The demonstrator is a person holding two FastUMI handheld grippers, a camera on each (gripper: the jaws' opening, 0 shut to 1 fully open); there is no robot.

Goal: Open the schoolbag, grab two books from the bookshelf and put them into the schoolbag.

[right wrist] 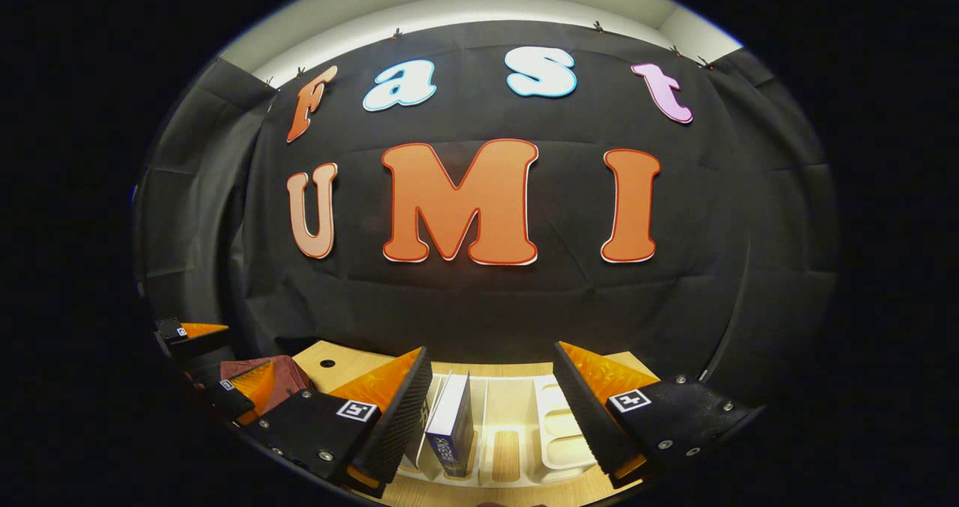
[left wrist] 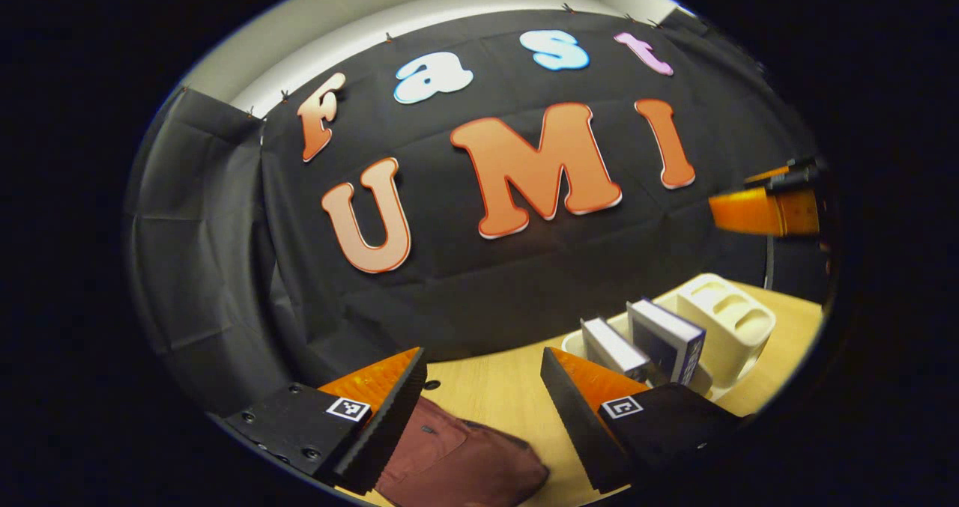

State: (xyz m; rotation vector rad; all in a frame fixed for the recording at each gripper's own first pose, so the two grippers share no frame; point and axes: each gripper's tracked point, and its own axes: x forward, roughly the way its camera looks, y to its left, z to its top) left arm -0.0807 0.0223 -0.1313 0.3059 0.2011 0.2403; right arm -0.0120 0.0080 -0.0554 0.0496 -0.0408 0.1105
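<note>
In the left gripper view, the left gripper (left wrist: 483, 406) is spread wide over the dark red schoolbag (left wrist: 464, 466) at the bottom of the frame on the worktop (left wrist: 494, 395). Two books (left wrist: 663, 338) stand in the cream bookshelf (left wrist: 730, 323) at the lower right. In the right gripper view, the right gripper (right wrist: 491, 406) is spread wide too, holding nothing, just above the bookshelf at the bottom middle.

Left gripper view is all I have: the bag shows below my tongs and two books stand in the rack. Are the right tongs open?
Observer: Yes, the right tongs are open and hold nothing.
Operator: Where are they relative to the books?
Observer: They point down over the rack. The blue-spined book stands between their fingers, close beside the left one and far from the right.
</note>
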